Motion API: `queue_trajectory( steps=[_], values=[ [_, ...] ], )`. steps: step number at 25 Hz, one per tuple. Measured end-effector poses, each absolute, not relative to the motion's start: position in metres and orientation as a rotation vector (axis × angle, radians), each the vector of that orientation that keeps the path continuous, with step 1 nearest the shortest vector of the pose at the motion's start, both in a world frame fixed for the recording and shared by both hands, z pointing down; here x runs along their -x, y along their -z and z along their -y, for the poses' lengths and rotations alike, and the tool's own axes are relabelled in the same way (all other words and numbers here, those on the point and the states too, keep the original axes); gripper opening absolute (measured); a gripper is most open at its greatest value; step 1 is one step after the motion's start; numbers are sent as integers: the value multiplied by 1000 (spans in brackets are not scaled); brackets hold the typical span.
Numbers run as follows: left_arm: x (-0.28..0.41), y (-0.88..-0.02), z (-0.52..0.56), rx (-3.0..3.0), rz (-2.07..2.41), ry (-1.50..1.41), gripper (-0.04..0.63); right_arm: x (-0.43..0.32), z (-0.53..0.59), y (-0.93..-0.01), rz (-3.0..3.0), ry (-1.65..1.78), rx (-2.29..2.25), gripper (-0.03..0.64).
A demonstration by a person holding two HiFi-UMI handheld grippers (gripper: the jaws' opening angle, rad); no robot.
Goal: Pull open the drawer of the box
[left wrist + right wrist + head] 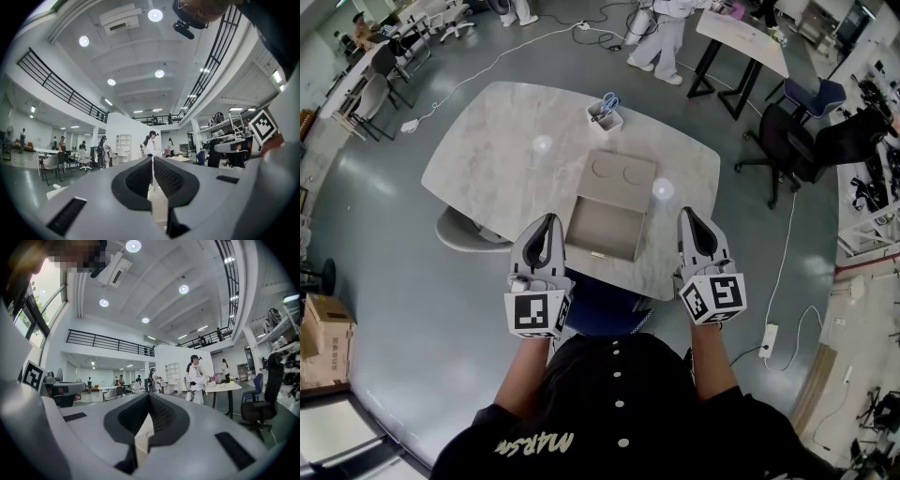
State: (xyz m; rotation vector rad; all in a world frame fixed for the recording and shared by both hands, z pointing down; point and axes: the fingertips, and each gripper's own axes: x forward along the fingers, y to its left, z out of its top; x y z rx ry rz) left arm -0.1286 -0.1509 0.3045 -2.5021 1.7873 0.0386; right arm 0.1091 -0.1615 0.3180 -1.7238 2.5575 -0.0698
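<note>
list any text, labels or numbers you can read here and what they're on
"MARS…": yellow lettering on the person's black shirt, upside down in the head view, so the reading is unsure.
Left gripper and right gripper cubes: square black-and-white markers only, no letters or numbers.
Box: no print visible.
Background of all views: nothing large or sharp enough to read.

Glossy grey floor (pixel 384 253), black office chairs (pixel 792 141), round ceiling lights (pixel 183 288), and seemingly a railed mezzanine (pixel 108 342) overhead.
</note>
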Motion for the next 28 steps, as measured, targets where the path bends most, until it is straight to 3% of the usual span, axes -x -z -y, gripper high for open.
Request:
queue_trajectory(
  steps=[28],
  values=[
    [126,-308,162,2518,-1777,-34,20,-108,170,-319,-2576,46,1730,-3]
  ],
)
